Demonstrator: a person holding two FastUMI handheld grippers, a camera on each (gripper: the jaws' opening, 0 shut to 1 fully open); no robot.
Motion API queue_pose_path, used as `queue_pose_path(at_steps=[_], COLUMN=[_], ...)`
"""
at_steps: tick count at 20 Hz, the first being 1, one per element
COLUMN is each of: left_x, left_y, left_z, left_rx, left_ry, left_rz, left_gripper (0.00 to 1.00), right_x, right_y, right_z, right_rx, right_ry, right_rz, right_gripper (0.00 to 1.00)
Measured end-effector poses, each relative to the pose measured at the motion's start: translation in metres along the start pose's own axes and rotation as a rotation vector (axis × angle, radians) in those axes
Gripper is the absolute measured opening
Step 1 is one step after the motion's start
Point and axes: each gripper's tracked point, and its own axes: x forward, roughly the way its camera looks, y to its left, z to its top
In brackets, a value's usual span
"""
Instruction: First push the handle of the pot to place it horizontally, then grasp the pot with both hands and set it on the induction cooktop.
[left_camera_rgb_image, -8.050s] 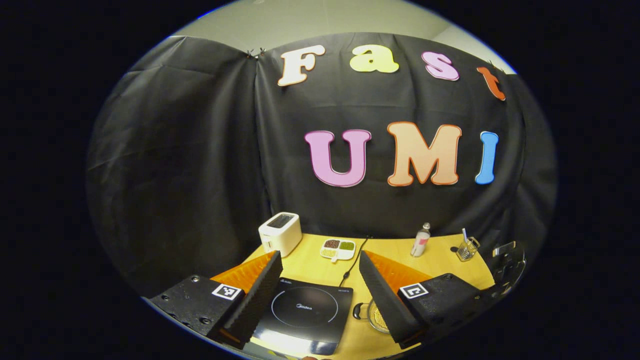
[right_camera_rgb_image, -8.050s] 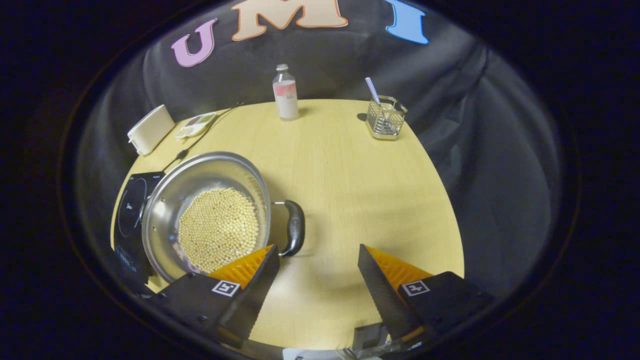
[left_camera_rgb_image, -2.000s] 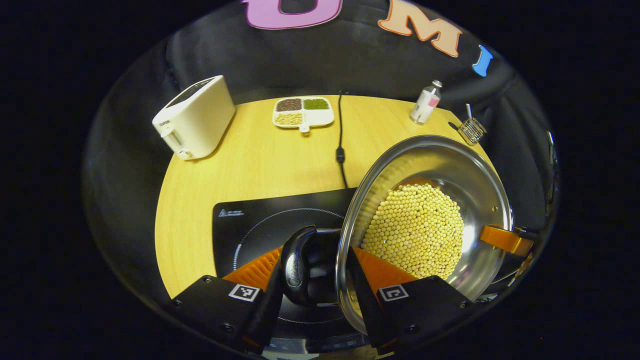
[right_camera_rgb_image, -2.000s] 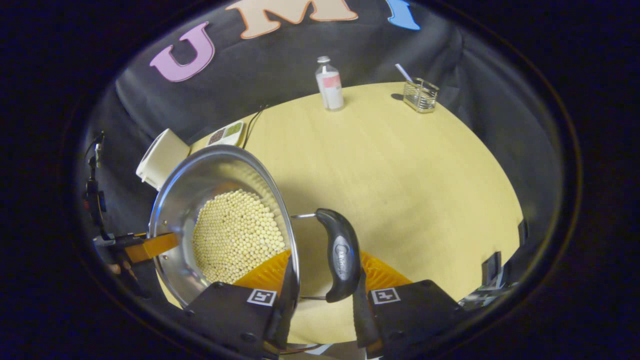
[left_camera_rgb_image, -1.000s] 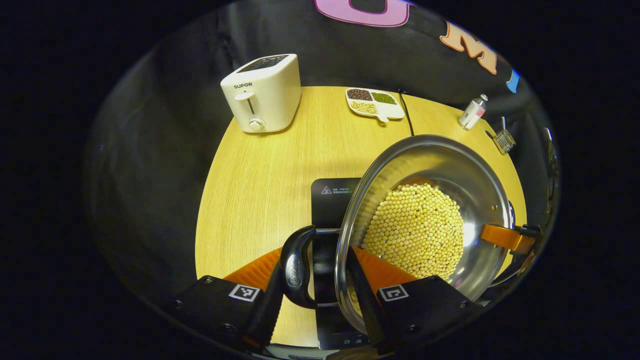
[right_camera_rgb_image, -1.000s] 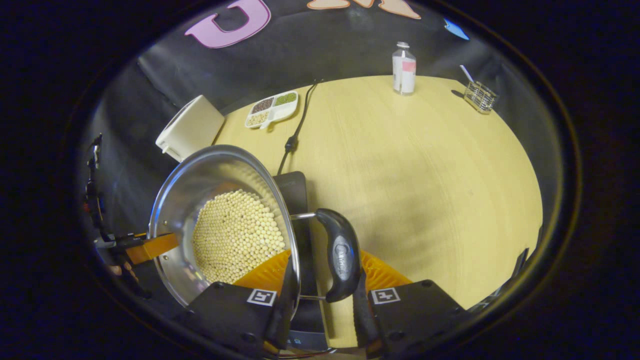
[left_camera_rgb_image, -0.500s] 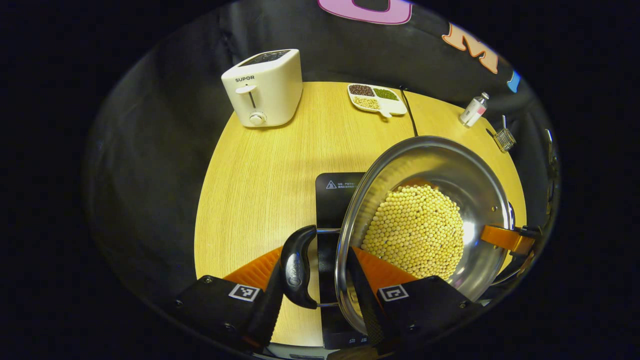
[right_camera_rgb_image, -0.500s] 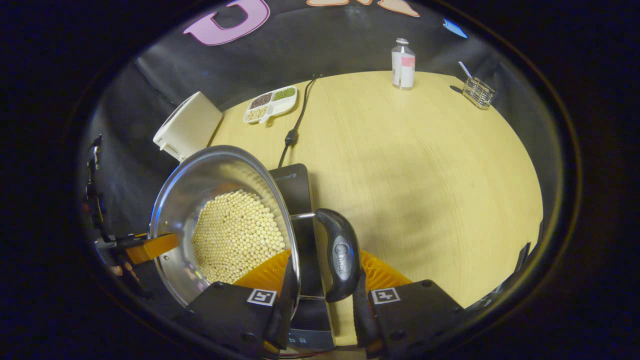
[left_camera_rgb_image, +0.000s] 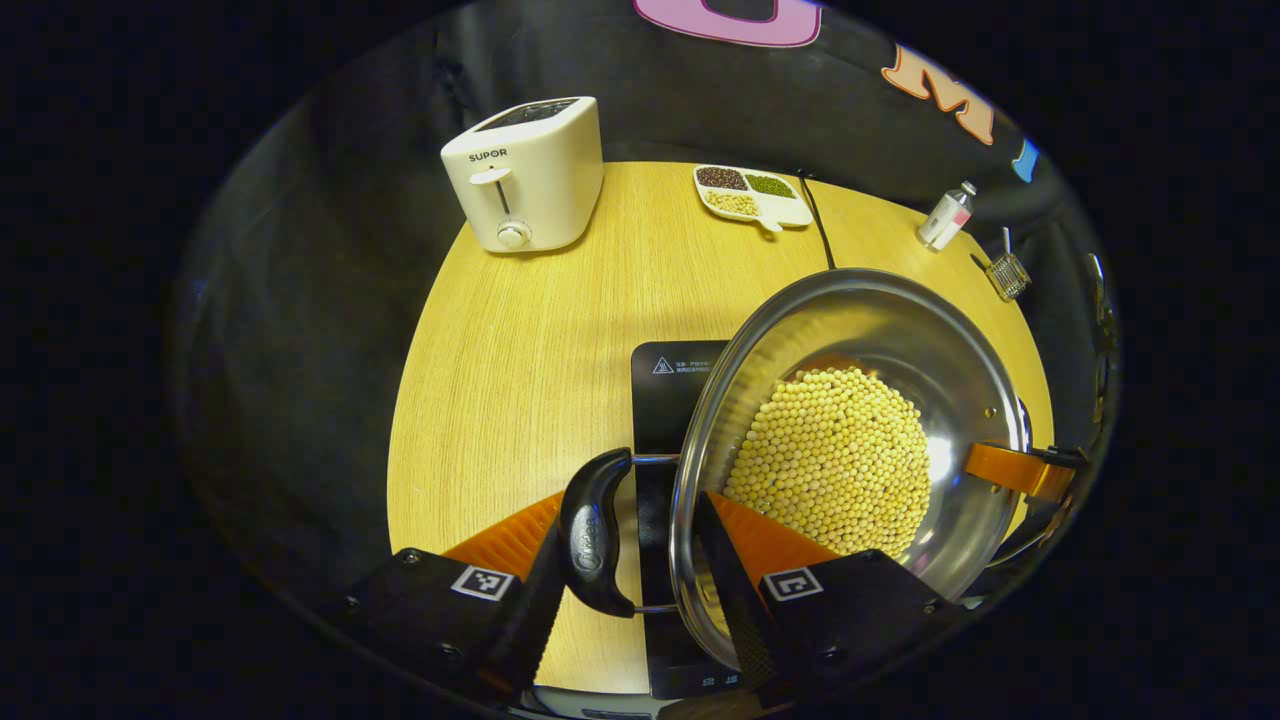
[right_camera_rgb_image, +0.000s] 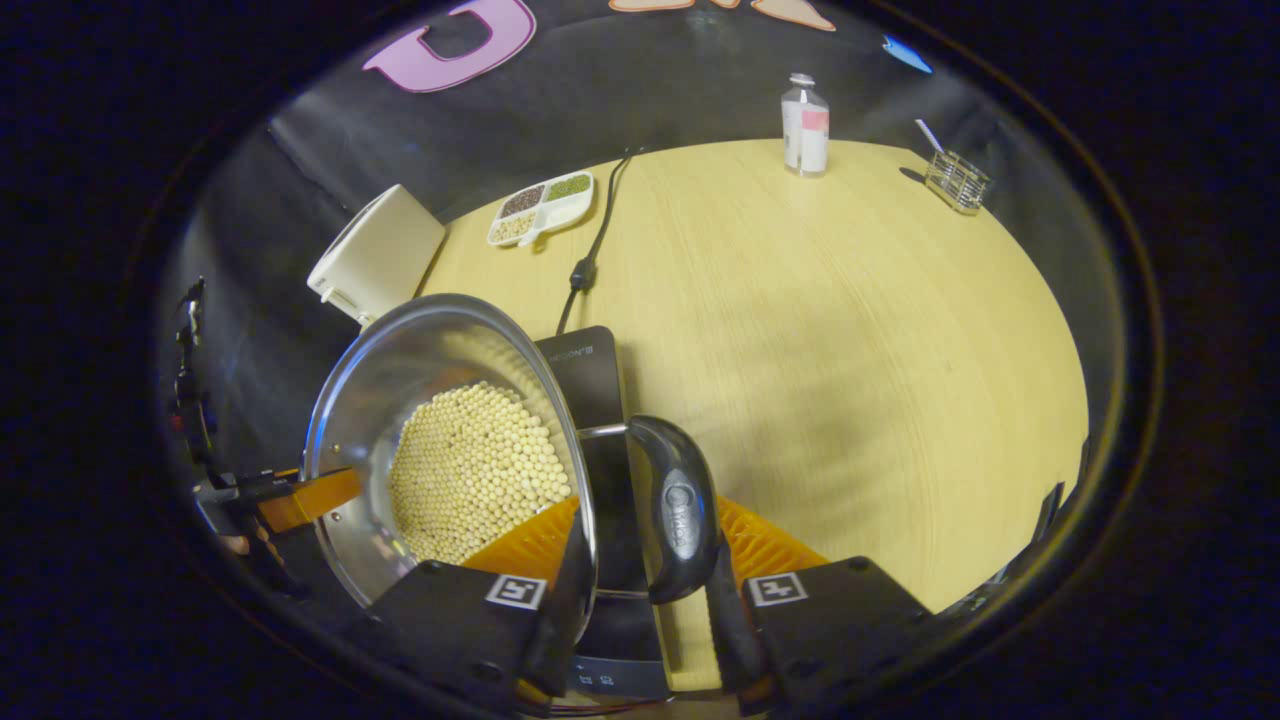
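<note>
A steel pot (left_camera_rgb_image: 850, 285) full of pale beans (left_camera_rgb_image: 835, 460) hangs over the black induction cooktop (left_camera_rgb_image: 670, 390), covering most of it. My left gripper (left_camera_rgb_image: 625, 560) is shut on the pot's black left handle (left_camera_rgb_image: 590, 530), with one finger outside the handle and the other at the pot wall. In the right gripper view my right gripper (right_camera_rgb_image: 640, 570) is shut the same way on the right handle (right_camera_rgb_image: 675, 510), beside the pot (right_camera_rgb_image: 420, 330) and the cooktop (right_camera_rgb_image: 585, 375). Each view shows the other gripper's finger across the pot: the right one's finger (left_camera_rgb_image: 1010, 470), the left one's finger (right_camera_rgb_image: 300, 497).
On the yellow table stand a white toaster (left_camera_rgb_image: 525, 175), a divided dish (left_camera_rgb_image: 750, 195) of beans, a small bottle (left_camera_rgb_image: 945, 215) and a wire holder (left_camera_rgb_image: 1005, 275) along the back. The cooktop's cord (right_camera_rgb_image: 595, 250) runs backward. The table edge lies close on the left.
Eight seconds ago both grippers were open and the pot stood on the table right of the cooktop. Since then both shut on the handles and carried it left over the cooktop; lately it barely shifts.
</note>
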Motion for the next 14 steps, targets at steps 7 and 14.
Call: queue_pose_path(at_steps=[7, 14], left_x=[0.0053, 0.0049], left_y=[0.0046, 0.0055], left_z=[-0.0053, -0.0064], left_rx=[0.000, -0.007], left_ry=[0.002, -0.001], left_rz=[0.046, 0.046], left_gripper=[0.94, 0.98], right_x=[0.0002, 0.0049], right_y=[0.0049, 0.0035], right_z=[0.0022, 0.0006], right_rx=[-0.002, -0.021], right_ry=[-0.017, -0.013], right_rz=[0.011, -0.010], right_gripper=[0.74, 1.00])
